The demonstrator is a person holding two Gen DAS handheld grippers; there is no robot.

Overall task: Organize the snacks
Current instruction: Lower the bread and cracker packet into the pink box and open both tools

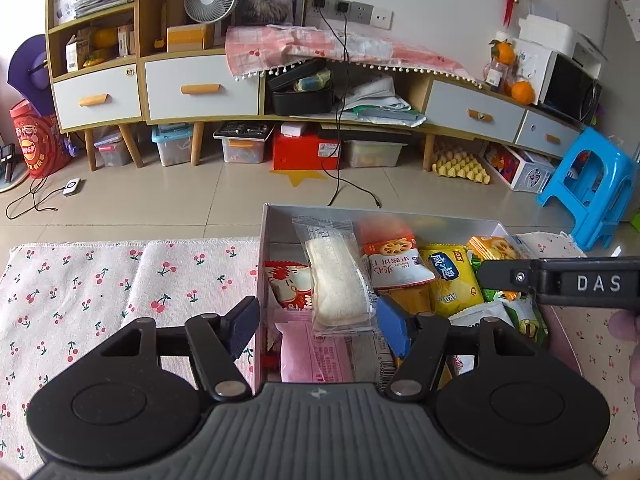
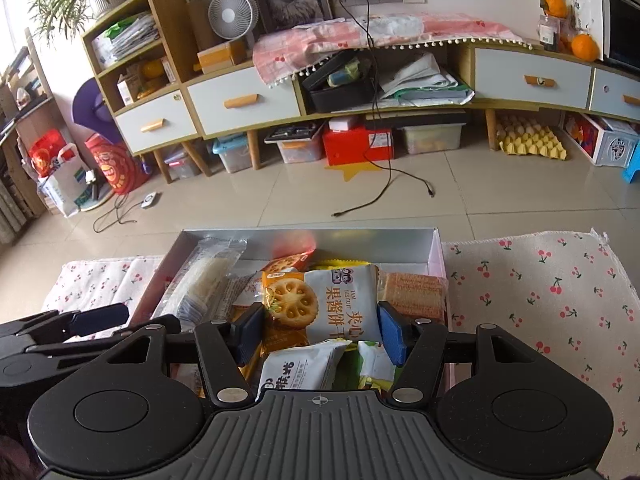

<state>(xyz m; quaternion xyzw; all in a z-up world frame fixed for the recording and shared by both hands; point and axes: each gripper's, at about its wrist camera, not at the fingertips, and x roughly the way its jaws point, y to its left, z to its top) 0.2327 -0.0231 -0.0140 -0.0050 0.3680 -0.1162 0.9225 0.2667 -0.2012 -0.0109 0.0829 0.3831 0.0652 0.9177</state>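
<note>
- Left gripper [image 1: 316, 324]: fingers spread, nothing pinched; clear-wrapped white sandwich [image 1: 338, 284] lies between them in the box [image 1: 384, 216].
- Right gripper [image 2: 318, 330]: fingers pinching a white-and-orange biscuit packet [image 2: 324, 300] over the box.

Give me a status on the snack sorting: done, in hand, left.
Done: many packets already lie in the white box, including the clear-wrapped sandwich between the left gripper pads, which do not press it. In hand: the right gripper is closed on the jam biscuit packet above the box. Left: setting that packet down; the cherry-print cloth shows no loose snacks.
</note>
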